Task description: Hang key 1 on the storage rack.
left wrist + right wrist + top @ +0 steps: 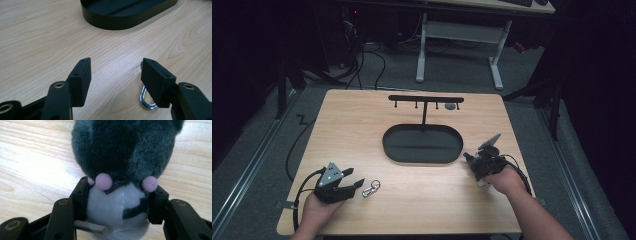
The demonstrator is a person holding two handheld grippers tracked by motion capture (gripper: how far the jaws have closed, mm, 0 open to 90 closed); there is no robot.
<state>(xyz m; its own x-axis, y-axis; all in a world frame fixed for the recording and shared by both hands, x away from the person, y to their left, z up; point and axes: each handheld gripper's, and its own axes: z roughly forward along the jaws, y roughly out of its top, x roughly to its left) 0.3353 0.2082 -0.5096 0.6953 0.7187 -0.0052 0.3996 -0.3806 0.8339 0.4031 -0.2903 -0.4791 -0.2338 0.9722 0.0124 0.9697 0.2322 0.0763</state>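
text: none legible | labels: none | brands: none | numbers: none | signs: none

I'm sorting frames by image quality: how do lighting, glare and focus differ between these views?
High view: the table is evenly lit, the room around it nearly black. Left gripper view: sharp wood grain, a bright glint on the metal clip, soft sheen on the black tray. Right gripper view: the wood is washed out at left, and the plush toy sits so close its dark fur looks soft.

Dim room, grey floor [462,75], white-legged desk [459,30] behind, possibly cables [362,55].
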